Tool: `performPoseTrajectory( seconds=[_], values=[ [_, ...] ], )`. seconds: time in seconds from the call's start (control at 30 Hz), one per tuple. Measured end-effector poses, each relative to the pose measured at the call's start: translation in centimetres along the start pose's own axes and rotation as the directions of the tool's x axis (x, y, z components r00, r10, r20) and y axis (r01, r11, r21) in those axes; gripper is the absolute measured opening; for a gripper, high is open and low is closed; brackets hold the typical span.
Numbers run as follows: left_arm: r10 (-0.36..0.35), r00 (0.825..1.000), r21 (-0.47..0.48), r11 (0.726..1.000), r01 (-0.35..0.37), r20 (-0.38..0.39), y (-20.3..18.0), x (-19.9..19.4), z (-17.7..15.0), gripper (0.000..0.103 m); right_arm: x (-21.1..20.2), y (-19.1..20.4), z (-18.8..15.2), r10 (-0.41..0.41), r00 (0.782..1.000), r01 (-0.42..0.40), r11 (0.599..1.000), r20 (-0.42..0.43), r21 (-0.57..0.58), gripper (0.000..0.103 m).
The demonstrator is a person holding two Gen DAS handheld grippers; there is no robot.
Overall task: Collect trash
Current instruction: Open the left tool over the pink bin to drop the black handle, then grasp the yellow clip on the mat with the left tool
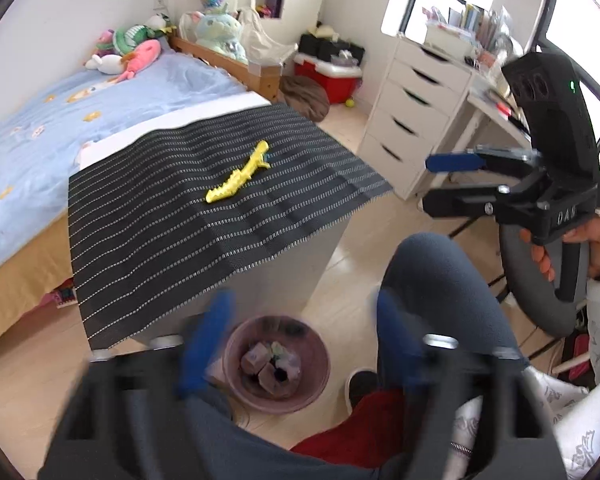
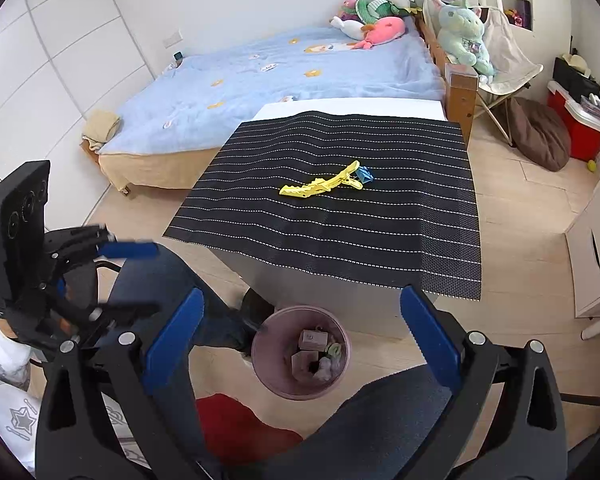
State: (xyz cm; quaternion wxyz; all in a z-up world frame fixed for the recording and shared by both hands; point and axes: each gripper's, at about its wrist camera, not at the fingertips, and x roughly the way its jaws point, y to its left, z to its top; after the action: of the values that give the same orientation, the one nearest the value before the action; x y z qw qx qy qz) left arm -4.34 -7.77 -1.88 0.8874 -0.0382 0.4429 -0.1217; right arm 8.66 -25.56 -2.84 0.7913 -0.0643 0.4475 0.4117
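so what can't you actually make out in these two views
- Left wrist view: the left gripper fingers are motion-blurred, edges unclear, though spread wide with nothing between.
- Both views: the scraps in the bin are too small and shadowed to identify.
- Left wrist view: the small blue piece beside the yellow clip is almost wholly hidden behind the clip.
- Both views: the person's legs hide the floor beside the bin.

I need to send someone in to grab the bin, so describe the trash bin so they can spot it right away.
Find the table with the black striped mat at the foot of the blue bed. On the wooden floor in front of it stands a small round trash bin. It is dusky pink and open-topped, with small boxes inside.
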Motion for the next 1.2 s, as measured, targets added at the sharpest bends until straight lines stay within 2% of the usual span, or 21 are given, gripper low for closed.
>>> performPoseTrajectory(
  seconds=[0.2, 0.57, 0.73, 0.93, 1.2],
  values=[
    [0.046, 0.999, -0.024, 0.999, -0.045, 0.024, 0.8, -0.3, 0.1, 0.095, 0.1, 0.0, 0.0, -0.003, 1.0, 0.003, 1.0, -0.002, 0.002, 0.098],
    [0.06, 0.997, -0.04, 0.998, -0.058, 0.052, 1.8, -0.5, 0.7, 0.095, 0.4, 0.0, 0.2, -0.006, 1.0, 0.006, 1.0, -0.009, 0.003, 0.099],
    [0.054, 0.995, -0.027, 0.998, -0.052, 0.088, 2.6, -0.2, 2.3, 0.095, 0.7, -0.7, 0.9, -0.009, 1.0, 0.009, 1.0, -0.006, 0.007, 0.099],
    [0.069, 0.993, 0.007, 0.997, -0.07, 0.092, 3.4, 1.2, 4.7, 0.095, 0.9, -2.0, 2.4, -0.033, 0.999, 0.033, 0.999, -0.002, 0.009, 0.1],
    [0.047, 0.998, 0.089, 0.995, -0.05, 0.042, 3.7, 4.3, 7.9, 0.095, 1.5, -3.6, 4.1, -0.068, 0.998, 0.068, 0.998, -0.011, 0.001, 0.1]
  ],
)
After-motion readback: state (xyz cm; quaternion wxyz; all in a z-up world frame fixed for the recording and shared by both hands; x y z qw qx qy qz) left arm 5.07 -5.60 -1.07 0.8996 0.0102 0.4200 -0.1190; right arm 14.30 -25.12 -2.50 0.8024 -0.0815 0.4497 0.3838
